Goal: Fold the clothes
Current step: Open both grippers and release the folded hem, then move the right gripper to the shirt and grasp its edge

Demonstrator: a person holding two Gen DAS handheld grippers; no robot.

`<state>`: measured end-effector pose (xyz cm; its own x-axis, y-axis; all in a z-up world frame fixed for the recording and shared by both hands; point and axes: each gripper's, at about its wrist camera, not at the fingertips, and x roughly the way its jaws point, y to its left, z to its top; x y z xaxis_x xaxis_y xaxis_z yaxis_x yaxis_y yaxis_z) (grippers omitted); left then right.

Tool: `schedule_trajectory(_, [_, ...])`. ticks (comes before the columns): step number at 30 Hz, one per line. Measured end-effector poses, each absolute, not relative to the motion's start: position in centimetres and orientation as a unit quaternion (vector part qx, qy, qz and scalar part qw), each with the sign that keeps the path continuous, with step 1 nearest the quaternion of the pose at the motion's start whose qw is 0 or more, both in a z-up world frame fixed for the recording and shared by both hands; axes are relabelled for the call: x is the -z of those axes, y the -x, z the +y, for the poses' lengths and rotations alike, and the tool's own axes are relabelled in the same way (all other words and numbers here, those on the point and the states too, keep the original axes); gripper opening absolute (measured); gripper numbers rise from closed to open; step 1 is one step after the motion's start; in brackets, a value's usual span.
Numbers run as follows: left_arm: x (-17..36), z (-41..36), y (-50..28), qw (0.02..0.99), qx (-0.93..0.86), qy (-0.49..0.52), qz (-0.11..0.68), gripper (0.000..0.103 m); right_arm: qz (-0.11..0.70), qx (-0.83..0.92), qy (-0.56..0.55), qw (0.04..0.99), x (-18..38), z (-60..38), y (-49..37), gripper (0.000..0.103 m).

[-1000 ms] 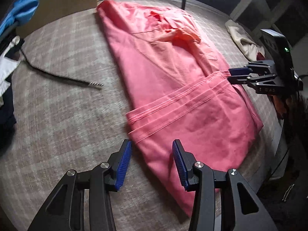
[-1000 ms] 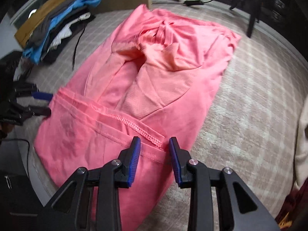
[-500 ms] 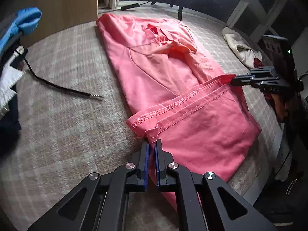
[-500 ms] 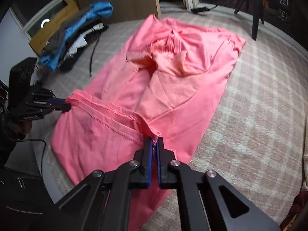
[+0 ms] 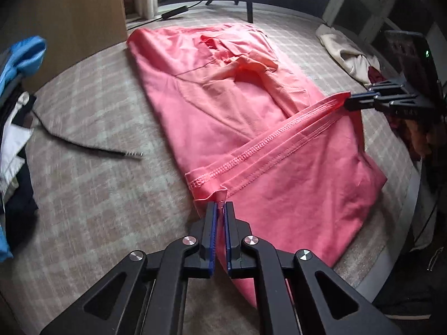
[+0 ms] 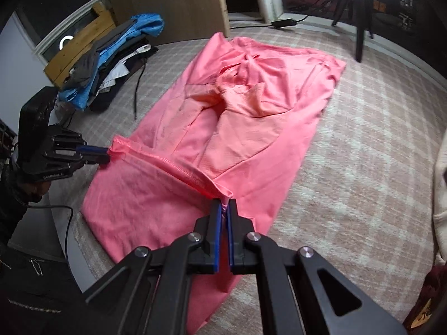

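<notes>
A pink shirt (image 5: 223, 106) lies spread on a checked beige cloth, its sleeves folded in over the middle. My left gripper (image 5: 220, 205) is shut on one corner of the stitched hem. My right gripper (image 6: 224, 202) is shut on the other hem corner. The hem (image 5: 279, 139) runs taut between the two, lifted a little off the surface. Each gripper shows in the other's view: the right gripper (image 5: 349, 102) at the far right, the left gripper (image 6: 104, 153) at the left. The pink shirt (image 6: 251, 106) fills the middle of the right wrist view.
A pile of blue, white and dark clothes (image 6: 111, 64) sits at the left by a wooden panel (image 6: 181, 2). A black cord (image 5: 92, 146) lies on the cloth. A cream garment (image 5: 346, 53) lies at the right. Tripod legs (image 6: 357, 19) stand at the back.
Both grippers closed from open onto the hem corners. The hem has since risen off the cloth and pulled taut between them.
</notes>
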<state>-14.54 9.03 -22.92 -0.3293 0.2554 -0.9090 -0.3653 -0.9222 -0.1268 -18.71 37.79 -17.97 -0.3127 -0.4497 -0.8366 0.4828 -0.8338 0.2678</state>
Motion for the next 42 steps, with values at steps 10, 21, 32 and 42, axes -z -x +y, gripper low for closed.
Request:
schedule_trajectory(10, [24.4,7.7,16.4,0.159,-0.809,0.564,0.052,0.009,0.044,0.805,-0.54,0.244,20.0,37.6,19.9,0.008])
schedule_trajectory(21, [21.5,8.3,15.1,0.217,-0.821,0.527,0.034,0.018,-0.015,0.833,-0.502,0.234,15.9,39.9,17.8,0.023])
schedule_trajectory(32, [17.7,6.5,17.4,0.197,-0.819,0.537,0.03,0.021,-0.008,0.822,-0.529,0.209,14.2,39.7,19.1,0.021])
schedule_trajectory(42, [13.2,4.8,26.2,0.155,-0.856,0.49,0.064,0.027,0.027,0.877,-0.446,0.178,5.4,41.2,23.4,0.032])
